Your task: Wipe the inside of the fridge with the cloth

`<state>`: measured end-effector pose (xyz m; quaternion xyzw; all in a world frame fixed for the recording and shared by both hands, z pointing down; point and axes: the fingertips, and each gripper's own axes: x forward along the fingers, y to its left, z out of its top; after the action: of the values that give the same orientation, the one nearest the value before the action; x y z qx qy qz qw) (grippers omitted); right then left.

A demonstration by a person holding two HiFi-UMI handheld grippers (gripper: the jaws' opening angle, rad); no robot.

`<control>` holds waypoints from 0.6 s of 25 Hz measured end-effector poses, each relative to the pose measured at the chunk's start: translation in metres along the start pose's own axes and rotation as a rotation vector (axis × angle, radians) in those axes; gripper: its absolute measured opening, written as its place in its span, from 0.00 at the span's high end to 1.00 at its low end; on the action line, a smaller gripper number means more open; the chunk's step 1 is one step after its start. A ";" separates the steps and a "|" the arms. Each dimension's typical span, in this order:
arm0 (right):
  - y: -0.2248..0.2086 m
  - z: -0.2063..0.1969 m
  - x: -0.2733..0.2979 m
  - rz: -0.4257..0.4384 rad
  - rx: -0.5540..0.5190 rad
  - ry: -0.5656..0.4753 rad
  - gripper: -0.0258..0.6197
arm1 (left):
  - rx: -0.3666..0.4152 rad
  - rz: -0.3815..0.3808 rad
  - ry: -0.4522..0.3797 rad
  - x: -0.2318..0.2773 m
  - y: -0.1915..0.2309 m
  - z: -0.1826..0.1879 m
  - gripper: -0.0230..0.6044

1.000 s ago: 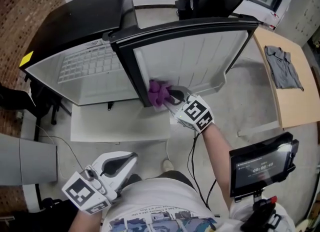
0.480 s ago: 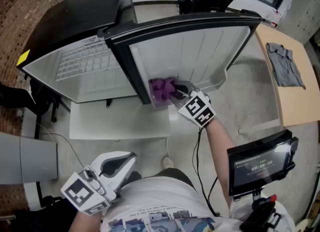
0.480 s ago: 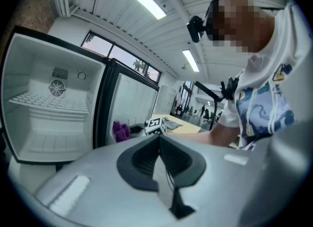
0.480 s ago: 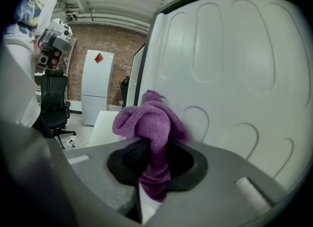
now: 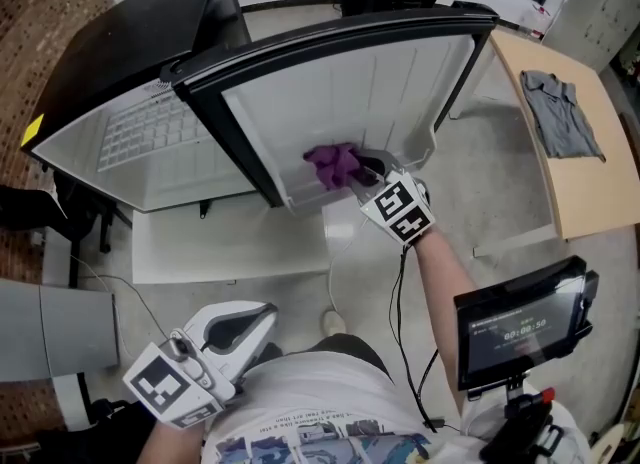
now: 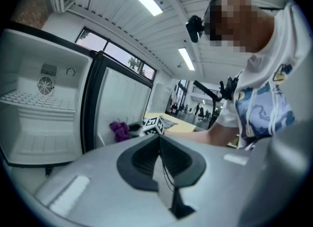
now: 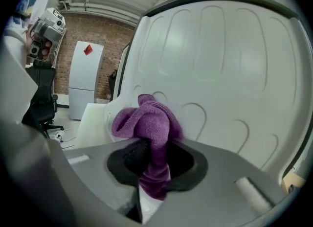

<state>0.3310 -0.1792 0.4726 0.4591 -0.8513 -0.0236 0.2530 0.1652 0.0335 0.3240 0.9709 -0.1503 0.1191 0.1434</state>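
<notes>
Cloth [image 5: 335,164], purple and bunched, is clamped in the right gripper [image 5: 362,170] against the lower inner liner of the fridge door [image 5: 400,72]; left gripper [image 5: 250,320] hangs well below the door, jaws together, empty; wiping seems under way, with the compartment [image 5: 150,142] beside the door likely left to do.

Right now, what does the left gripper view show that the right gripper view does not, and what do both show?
Only the left gripper view: the fridge's open compartment with its round fan grille, the person's shirt, and the left hand-held gripper, jaws together on nothing.
Only the right gripper view: the grip itself, the right hand-held gripper shut on the purple cloth, and a white cabinet before a brick wall.
Both: the cloth, small in the left one, and the white inner door panel.
</notes>
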 end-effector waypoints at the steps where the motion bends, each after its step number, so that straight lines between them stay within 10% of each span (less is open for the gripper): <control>1: -0.004 -0.003 -0.003 -0.011 0.001 0.006 0.84 | 0.000 -0.004 0.005 0.001 -0.002 -0.001 0.95; 15: -0.089 -0.045 -0.061 -0.315 0.052 0.104 0.84 | 0.020 -0.084 0.014 0.033 -0.014 0.007 0.95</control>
<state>0.4475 -0.1730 0.4628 0.5937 -0.7550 -0.0172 0.2778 0.2018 0.0357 0.3237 0.9769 -0.1072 0.1212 0.1396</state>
